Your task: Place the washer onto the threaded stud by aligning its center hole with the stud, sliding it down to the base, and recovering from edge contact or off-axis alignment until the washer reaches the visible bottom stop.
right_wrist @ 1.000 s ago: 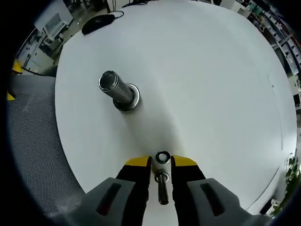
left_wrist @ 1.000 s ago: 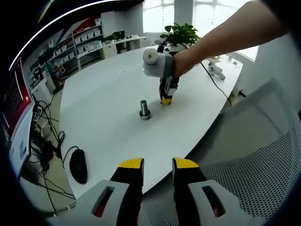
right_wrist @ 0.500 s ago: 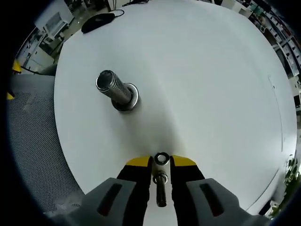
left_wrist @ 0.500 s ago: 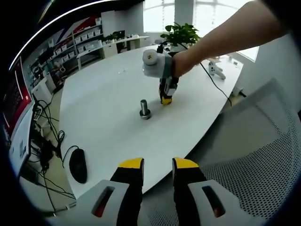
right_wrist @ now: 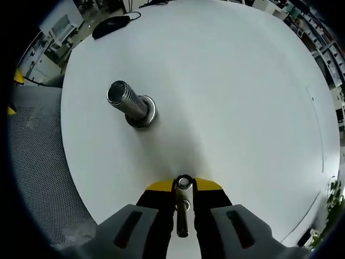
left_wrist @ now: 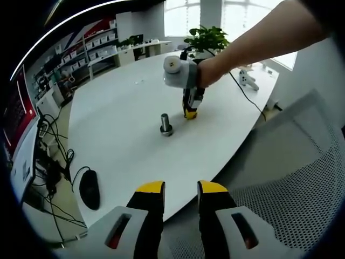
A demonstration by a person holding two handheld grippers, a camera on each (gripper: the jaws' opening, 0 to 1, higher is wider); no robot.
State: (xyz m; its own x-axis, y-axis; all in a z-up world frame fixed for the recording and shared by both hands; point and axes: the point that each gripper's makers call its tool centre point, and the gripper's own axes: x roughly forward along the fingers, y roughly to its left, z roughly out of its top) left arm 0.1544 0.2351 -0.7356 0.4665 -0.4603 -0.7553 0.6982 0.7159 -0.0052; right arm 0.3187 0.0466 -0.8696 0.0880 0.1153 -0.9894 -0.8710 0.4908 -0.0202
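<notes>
A steel threaded stud (right_wrist: 126,100) stands upright on its flange on the white table (right_wrist: 226,86), up and left of my right gripper (right_wrist: 184,185). That gripper is shut on a small steel washer (right_wrist: 184,182), pinched between its yellow fingertips (right_wrist: 159,186); a thin metal rod shows in the gap behind the washer. In the left gripper view the same stud (left_wrist: 166,124) is mid-table, with the right gripper (left_wrist: 190,114) held by a person's hand just right of it, tips low over the table. My left gripper (left_wrist: 181,188) hangs open off the table's near edge, holding nothing.
A black mouse (left_wrist: 90,190) with its cable lies near the table's left edge. A grey mesh chair (left_wrist: 291,178) stands at the right. A potted plant (left_wrist: 206,39) and a white device with a cable sit at the far end. Shelves line the back wall.
In the right gripper view the jaws have closed in slightly on the washer and the camera has shifted a little. The left gripper view is unchanged.
</notes>
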